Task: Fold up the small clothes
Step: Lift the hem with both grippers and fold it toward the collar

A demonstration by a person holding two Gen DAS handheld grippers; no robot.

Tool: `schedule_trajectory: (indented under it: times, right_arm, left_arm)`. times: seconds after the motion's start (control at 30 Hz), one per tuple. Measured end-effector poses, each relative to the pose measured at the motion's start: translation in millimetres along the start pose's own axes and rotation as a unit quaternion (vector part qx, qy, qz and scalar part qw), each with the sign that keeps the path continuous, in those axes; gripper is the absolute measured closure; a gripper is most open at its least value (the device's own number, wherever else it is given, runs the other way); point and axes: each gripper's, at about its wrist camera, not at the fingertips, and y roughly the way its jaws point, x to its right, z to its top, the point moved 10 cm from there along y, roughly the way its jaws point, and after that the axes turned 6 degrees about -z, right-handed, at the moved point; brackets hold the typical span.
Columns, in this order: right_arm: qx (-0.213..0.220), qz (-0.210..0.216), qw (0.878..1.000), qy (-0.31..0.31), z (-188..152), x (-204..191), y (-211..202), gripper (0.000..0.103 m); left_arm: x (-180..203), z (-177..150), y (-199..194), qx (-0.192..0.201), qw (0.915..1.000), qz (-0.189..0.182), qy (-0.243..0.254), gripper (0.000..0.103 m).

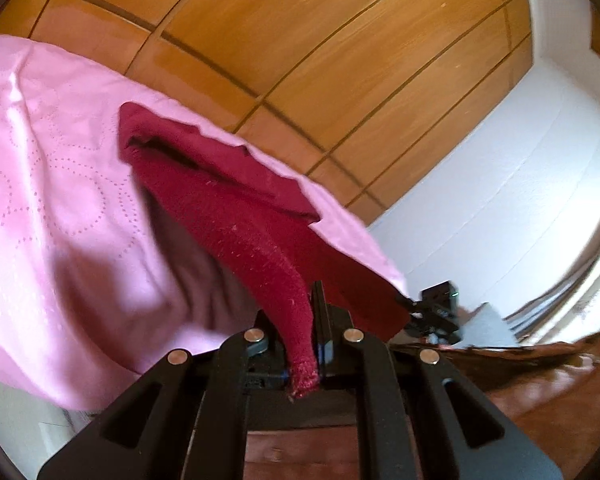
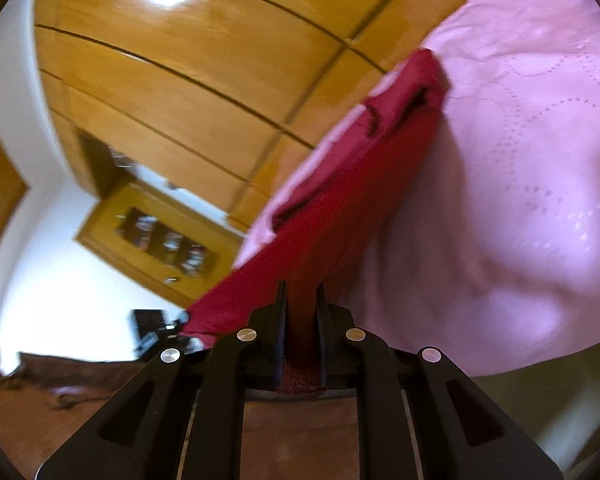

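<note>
A dark red garment [image 1: 235,216] lies partly on a pink bedspread [image 1: 51,184] and is lifted off it at my near side. My left gripper [image 1: 306,320] is shut on one corner of the garment, which bunches between the fingers. My right gripper [image 2: 302,312] is shut on another edge of the same red garment [image 2: 364,184], stretched taut toward the pink bedspread [image 2: 520,160]. The other gripper [image 1: 436,308] shows at the right of the left wrist view, and again [image 2: 155,328] at the left of the right wrist view.
A glossy wooden wardrobe [image 1: 300,32] stands behind the bed. A white wall [image 1: 520,184] is beside it. A wooden cabinet with glass doors [image 2: 159,240] is at the back left in the right wrist view. Brown floor [image 2: 59,400] lies below.
</note>
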Motion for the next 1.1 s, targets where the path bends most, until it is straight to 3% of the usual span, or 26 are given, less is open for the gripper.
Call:
schedule_trajectory:
  times: [0.17, 0.37, 0.53, 0.83, 1.1]
  right_arm:
    - [0.018, 0.065, 0.998, -0.018, -8.1, -32.9, -25.4, 0.092]
    - [0.035, 0.086, 0.995, 0.020, 21.7, -24.5, -17.1, 0.091]
    - [0.043, 0.100, 0.993, 0.045, 58.3, -18.2, 11.0, 0.092]
    - [0.046, 0.079, 0.992, 0.088, 131.5, 8.0, 62.5, 0.092]
    - [0.057, 0.046, 0.985, 0.159, 188.5, 64.4, 106.2, 0.092]
  left_arm:
    - [31.7, -3.1, -27.2, 0.016, 0.9987, -0.047, 0.010, 0.095]
    - [7.0, 3.0, -25.1, 0.012, 0.9991, -0.030, -0.026, 0.094]
    - [-29.2, 36.4, -6.7, 0.016, 0.9975, -0.005, -0.069, 0.094]
    - [-84.8, 110.4, 49.8, 0.003, 0.9975, 0.060, -0.036, 0.094]
    - [-139.3, 164.6, 100.5, 0.011, 0.9930, 0.084, -0.082, 0.093]
